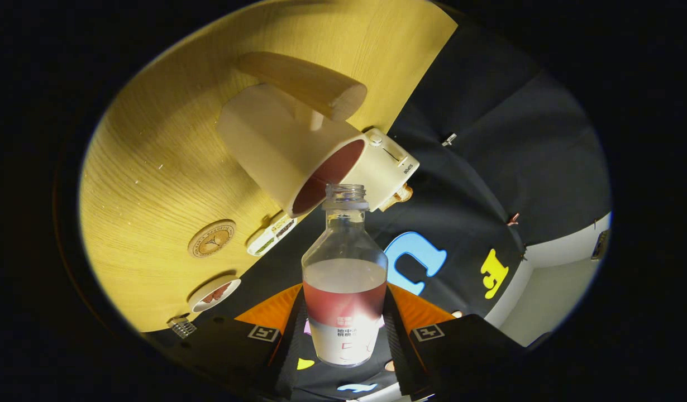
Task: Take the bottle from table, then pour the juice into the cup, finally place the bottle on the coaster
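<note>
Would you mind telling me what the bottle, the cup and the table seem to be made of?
Bottle, held between the gripper fingers: clear plastic or glass, see-through above the juice. Cup: matte cream, possibly ceramic or plastic, with a wood-like handle. Table: light wood or laminate, visible grain.

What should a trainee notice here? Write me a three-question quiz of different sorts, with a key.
1. True or false: the bottle has its cap on.
2. Multiple choice: the bottle's mouth is closest to A) the rim of the cup, B) the coaster, C) the small dish.
3. Fill in: the fingers of the gripper are pressed on either side of the ____.

Key: 1. False, the mouth is open. 2. A. 3. bottle.
</note>
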Demonstrator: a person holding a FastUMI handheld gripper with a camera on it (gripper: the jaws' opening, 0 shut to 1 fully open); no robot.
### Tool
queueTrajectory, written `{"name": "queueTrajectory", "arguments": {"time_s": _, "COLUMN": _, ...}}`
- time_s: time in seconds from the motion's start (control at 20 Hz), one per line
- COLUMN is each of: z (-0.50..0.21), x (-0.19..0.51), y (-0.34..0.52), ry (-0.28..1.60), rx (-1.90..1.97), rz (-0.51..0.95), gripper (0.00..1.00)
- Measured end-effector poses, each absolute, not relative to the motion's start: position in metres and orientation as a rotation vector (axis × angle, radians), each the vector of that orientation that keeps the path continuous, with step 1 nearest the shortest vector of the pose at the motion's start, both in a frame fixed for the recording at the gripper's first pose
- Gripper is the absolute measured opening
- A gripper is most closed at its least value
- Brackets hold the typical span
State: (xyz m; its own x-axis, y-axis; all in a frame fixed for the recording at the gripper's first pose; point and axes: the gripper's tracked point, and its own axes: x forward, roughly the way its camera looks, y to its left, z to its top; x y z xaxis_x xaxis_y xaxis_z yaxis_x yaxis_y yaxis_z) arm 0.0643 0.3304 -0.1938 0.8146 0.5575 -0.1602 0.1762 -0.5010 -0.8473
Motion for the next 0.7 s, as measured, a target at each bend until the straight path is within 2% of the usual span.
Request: {"name": "queueTrajectory", "arguments": {"time_s": 0.7, "z": -0.1870, "x": 0.0641, "y": 0.3367, "ry": -0.612, "rx": -2.111, "rz": 0.529, "gripper": 0.71}}
